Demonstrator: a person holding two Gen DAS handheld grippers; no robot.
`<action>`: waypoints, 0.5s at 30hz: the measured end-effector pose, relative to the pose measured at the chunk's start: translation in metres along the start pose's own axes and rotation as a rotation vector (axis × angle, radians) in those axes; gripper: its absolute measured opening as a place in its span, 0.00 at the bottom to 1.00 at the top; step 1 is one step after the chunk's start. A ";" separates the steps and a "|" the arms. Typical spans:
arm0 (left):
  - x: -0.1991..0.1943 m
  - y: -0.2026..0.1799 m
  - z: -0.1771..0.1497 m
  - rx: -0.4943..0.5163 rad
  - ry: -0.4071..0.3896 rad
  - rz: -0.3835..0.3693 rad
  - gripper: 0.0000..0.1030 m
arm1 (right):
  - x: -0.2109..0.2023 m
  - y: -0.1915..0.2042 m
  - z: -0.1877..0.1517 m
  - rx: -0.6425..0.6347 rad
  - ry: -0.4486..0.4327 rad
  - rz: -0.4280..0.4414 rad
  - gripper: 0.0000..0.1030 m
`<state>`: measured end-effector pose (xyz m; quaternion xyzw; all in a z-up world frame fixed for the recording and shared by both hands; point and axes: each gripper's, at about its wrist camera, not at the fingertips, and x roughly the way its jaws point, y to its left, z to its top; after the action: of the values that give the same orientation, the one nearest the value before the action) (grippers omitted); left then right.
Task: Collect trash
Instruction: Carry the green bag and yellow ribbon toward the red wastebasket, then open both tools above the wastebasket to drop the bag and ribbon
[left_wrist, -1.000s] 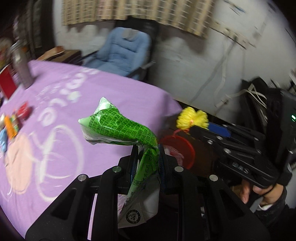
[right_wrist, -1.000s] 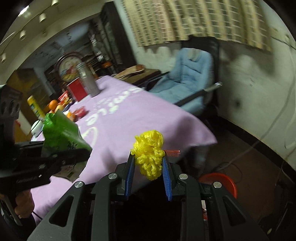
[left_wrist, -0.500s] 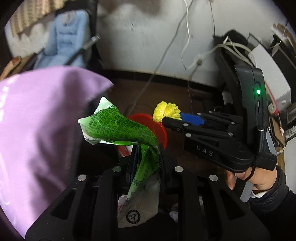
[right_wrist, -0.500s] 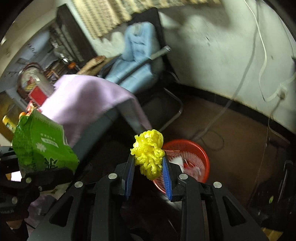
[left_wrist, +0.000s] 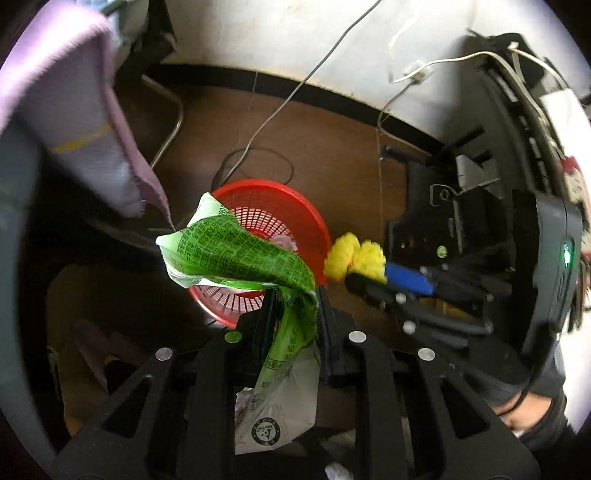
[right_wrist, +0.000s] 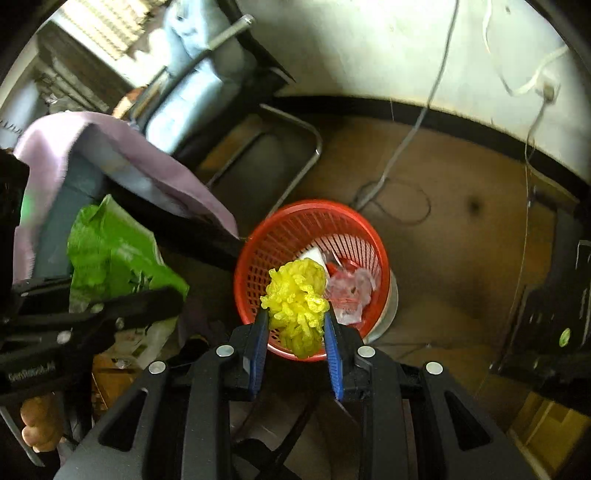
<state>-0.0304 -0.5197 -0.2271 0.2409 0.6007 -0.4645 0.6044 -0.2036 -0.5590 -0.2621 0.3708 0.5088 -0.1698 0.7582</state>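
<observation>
Both grippers loaded over red basket (right_wrist: 312, 236) on floor: right gripper (right_wrist: 295, 332) clamps yellow mesh wad (right_wrist: 295, 295) directly above its near rim, left gripper (left_wrist: 293, 317) pinching green wrapper (left_wrist: 236, 254) at its left, farther off.

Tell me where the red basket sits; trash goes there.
The red basket stands on the brown floor, low centre in the right wrist view, beside the purple tablecloth's hanging corner.

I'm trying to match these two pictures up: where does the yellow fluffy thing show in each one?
Left wrist view: the yellow net ball sits right of centre, at the tip of the other gripper.
Right wrist view: it is low in the centre, between blue fingers.
Shared landmark: the red basket.
</observation>
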 end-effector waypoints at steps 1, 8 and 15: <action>0.010 0.004 0.004 -0.016 0.007 0.005 0.22 | 0.010 -0.004 0.000 0.015 0.016 0.003 0.27; 0.057 0.026 0.023 -0.133 0.087 0.021 0.22 | 0.068 -0.009 0.003 0.037 0.099 -0.026 0.28; 0.047 0.024 0.030 -0.133 0.056 -0.002 0.71 | 0.075 -0.004 0.002 0.008 0.064 -0.057 0.56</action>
<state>-0.0021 -0.5469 -0.2735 0.2127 0.6472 -0.4171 0.6016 -0.1733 -0.5546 -0.3305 0.3645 0.5425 -0.1814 0.7348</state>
